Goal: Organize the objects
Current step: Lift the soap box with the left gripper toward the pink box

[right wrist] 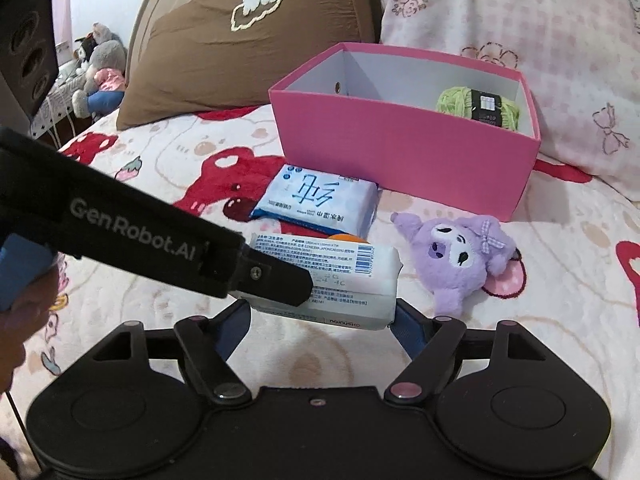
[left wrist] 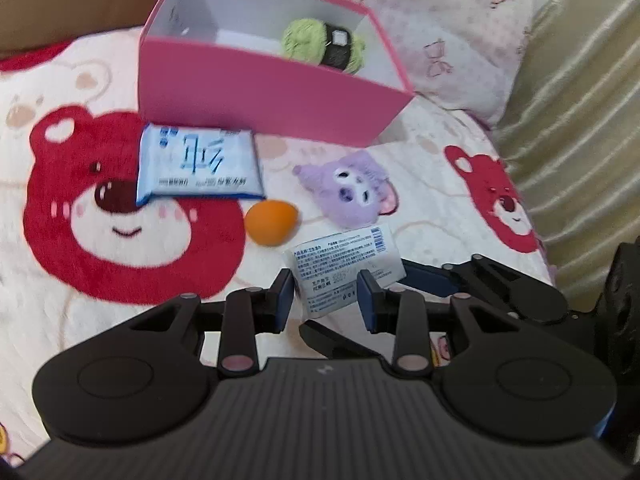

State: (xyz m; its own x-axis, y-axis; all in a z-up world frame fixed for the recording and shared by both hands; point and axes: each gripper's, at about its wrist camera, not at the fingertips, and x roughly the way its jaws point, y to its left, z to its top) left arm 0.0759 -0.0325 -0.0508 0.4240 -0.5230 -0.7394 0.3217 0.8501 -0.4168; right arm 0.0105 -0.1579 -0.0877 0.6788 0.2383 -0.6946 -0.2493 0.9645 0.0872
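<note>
The left hand-held gripper (left wrist: 325,298) is clamping a white packet (left wrist: 347,267) narrowly by its end, while the right hand-held gripper (right wrist: 322,320) is standing wide around the same packet (right wrist: 352,280), its pads just beside the packet's ends. Beyond, a blue packet (left wrist: 198,164), an orange ball (left wrist: 271,222) and a purple plush toy (left wrist: 352,188) are lying on the bed (left wrist: 100,320) before a pink box (left wrist: 256,96) holding green yarn (left wrist: 320,42).
</note>
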